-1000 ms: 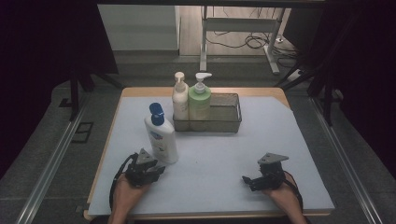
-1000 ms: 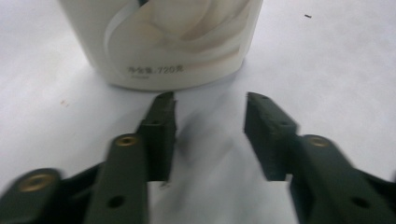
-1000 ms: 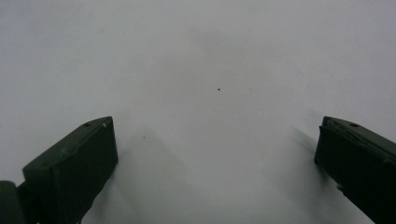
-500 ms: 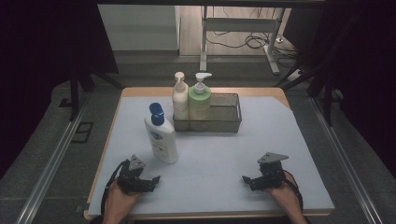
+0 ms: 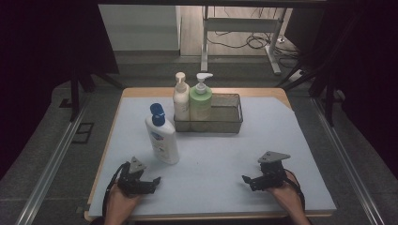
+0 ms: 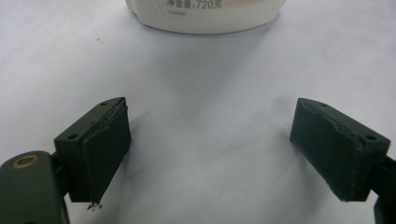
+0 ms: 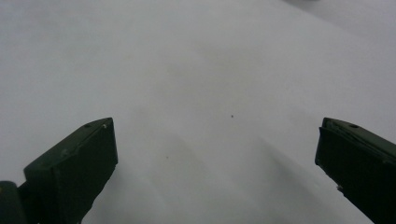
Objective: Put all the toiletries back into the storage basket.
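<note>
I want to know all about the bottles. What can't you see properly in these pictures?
- White bottle: high view, label too small to read.
- White bottle again: left gripper view, top edge cuts it off above its base.
- Cream bottle and green bottle: high view, basket wall veils their bottoms.
- Basket floor: high view, too dim to tell what lies there.

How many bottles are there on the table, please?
3. A white bottle with a blue cap stands on the mat, left of centre. A cream pump bottle and a green pump bottle stand side by side at the left end of the mesh basket. None seems hidden.
</note>
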The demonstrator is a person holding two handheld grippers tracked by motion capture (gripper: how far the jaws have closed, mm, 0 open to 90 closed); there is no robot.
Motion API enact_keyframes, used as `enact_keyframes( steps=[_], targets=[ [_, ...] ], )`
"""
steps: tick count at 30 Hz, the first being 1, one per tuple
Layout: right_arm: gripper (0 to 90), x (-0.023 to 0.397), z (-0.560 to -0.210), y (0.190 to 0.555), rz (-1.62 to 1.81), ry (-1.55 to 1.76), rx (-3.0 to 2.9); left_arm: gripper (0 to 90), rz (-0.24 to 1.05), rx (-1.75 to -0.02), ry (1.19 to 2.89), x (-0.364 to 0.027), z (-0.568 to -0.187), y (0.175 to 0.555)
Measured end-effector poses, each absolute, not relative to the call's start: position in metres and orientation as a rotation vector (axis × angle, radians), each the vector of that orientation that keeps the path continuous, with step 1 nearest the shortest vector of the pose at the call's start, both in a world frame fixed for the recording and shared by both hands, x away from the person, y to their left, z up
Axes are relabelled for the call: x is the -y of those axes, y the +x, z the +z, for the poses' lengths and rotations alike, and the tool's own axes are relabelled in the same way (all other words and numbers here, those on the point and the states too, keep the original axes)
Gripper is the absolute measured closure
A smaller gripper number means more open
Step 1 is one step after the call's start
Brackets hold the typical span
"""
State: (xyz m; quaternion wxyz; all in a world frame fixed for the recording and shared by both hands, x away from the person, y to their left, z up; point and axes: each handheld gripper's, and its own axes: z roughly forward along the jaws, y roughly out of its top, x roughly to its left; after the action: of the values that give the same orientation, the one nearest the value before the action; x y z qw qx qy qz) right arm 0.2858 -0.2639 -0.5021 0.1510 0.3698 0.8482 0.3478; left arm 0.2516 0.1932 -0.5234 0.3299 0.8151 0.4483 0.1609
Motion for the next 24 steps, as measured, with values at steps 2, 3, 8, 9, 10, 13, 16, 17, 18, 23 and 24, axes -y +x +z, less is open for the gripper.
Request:
enact_keyframes(
  steps=[2,3,8,9,10,13,16,17,18,23,24],
  targets=[
    [0.0,0.262,-0.500,0.287,1.010,1.060,-2.435,12.2,0.420,-1.173,2.131,-0.193,-0.523,0.252],
    [0.0,0.262,-0.499,0.287,1.012,1.053,-2.437,12.2,0.421,-1.173,2.132,-0.193,-0.523,0.252],
    [0.0,0.255,-0.494,0.290,1.036,1.026,-2.443,12.2,0.420,-1.174,2.131,-0.193,-0.524,0.251],
    [0.0,0.254,-0.492,0.290,1.047,1.018,-2.445,12.2,0.420,-1.174,2.131,-0.193,-0.524,0.251],
    [0.0,0.252,-0.491,0.291,1.056,1.015,-2.445,12.2,0.420,-1.174,2.131,-0.193,-0.524,0.251],
    [0.0,0.246,-0.487,0.293,1.076,1.002,-2.455,12.2,0.420,-1.174,2.131,-0.193,-0.524,0.251],
    [0.0,0.239,-0.483,0.294,1.101,0.987,-2.460,12.2,0.420,-1.174,2.131,-0.193,-0.524,0.251],
    [0.0,0.237,-0.482,0.294,1.106,0.983,-2.463,12.2,0.420,-1.174,2.131,-0.193,-0.524,0.251],
    [0.0,0.235,-0.481,0.295,1.117,0.978,-2.466,12.2,0.420,-1.174,2.131,-0.193,-0.524,0.251],
    [0.0,0.226,-0.475,0.298,1.177,0.972,-2.468,12.3,0.420,-1.174,2.131,-0.193,-0.524,0.251],
    [0.0,0.224,-0.474,0.299,1.182,0.965,-2.466,12.2,0.420,-1.174,2.131,-0.193,-0.524,0.251]
  ],
)
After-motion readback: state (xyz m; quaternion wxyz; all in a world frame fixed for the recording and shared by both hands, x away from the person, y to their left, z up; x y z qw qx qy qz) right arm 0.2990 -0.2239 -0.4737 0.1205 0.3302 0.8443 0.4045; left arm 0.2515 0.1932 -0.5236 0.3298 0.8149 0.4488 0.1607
